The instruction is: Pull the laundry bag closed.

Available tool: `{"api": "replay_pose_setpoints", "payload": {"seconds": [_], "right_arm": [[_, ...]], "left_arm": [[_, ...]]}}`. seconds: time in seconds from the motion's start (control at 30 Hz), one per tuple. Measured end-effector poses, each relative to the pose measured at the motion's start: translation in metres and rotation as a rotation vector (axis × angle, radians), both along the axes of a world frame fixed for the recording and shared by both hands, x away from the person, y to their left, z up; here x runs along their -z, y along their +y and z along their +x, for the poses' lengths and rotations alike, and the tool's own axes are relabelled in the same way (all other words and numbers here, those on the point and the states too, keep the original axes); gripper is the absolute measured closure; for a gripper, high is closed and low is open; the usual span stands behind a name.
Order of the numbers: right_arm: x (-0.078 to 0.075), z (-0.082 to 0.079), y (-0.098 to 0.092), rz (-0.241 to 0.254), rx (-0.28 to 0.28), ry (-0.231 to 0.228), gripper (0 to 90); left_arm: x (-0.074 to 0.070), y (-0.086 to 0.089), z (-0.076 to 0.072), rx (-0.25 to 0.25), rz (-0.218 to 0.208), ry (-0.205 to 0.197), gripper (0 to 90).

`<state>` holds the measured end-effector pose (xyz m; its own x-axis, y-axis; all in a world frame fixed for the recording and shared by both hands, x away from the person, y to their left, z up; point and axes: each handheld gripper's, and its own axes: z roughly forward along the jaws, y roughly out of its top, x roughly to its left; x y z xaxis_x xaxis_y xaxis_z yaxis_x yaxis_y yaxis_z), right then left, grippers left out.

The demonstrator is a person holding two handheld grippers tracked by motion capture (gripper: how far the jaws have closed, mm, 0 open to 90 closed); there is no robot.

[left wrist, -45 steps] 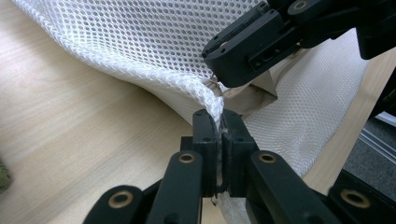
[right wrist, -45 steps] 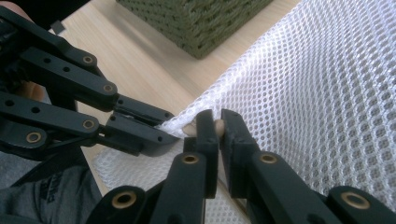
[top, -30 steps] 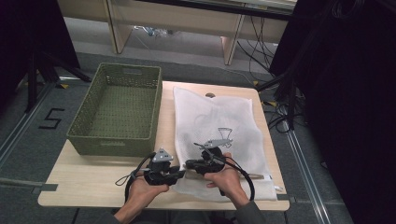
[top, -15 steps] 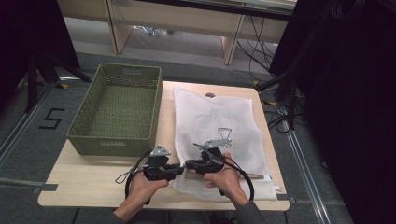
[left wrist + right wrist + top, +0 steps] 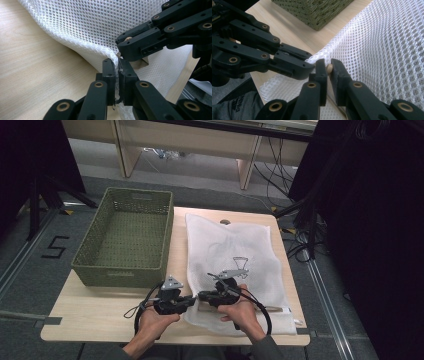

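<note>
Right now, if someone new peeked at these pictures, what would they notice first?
Probably the big white mesh bag lying flat on the right half of the wooden table. At its near left edge the left hand-held gripper has just been closing and now pinches the mesh, while the right hand-held gripper is clamped on a small tan piece at the same edge. The green woven basket stands on the table's left side.

Place: lab, recording rig.
Floor: grey carpet, taped "5" (image 5: 54, 248) left of the left gripper (image 5: 192, 301).
Surround: black curtains (image 5: 385, 220) on both sides; loose cables (image 5: 300, 240) beyond the right gripper (image 5: 202, 295).
Furniture: plain wooden table (image 5: 100, 315); pale bench (image 5: 200, 142) far beyond.
</note>
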<state>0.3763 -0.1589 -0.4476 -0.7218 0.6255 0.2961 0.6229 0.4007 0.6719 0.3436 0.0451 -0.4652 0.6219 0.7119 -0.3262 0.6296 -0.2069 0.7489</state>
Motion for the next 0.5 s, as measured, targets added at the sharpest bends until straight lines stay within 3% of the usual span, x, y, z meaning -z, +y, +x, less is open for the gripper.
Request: {"api": "replay_pose_setpoints", "payload": {"seconds": [0.1,0.2,0.27,0.37,0.5], "right_arm": [[-0.0009,0.0009,-0.0031,0.022,0.022,0.011,81.7],[-0.0014,0.0017,-0.0050,0.037,-0.008,-0.002,85.7],[-0.0010,-0.0005,-0.0028,0.008,-0.004,0.010,86.7],[0.0016,0.0007,-0.0025,0.011,-0.010,0.011,86.9],[0.0027,0.0001,-0.0047,0.021,0.023,0.037,82.7]], "left_arm": [[-0.0007,0.0004,-0.0012,-0.005,0.014,-0.019,84.3],[-0.0001,-0.0013,-0.0026,-0.002,0.021,-0.024,84.3],[0.0010,-0.0031,-0.0043,0.006,0.033,-0.027,84.3],[0.0024,-0.0034,-0.0059,0.001,0.039,-0.028,84.4],[0.0017,-0.0015,-0.0061,-0.005,0.038,-0.032,84.3]]}}
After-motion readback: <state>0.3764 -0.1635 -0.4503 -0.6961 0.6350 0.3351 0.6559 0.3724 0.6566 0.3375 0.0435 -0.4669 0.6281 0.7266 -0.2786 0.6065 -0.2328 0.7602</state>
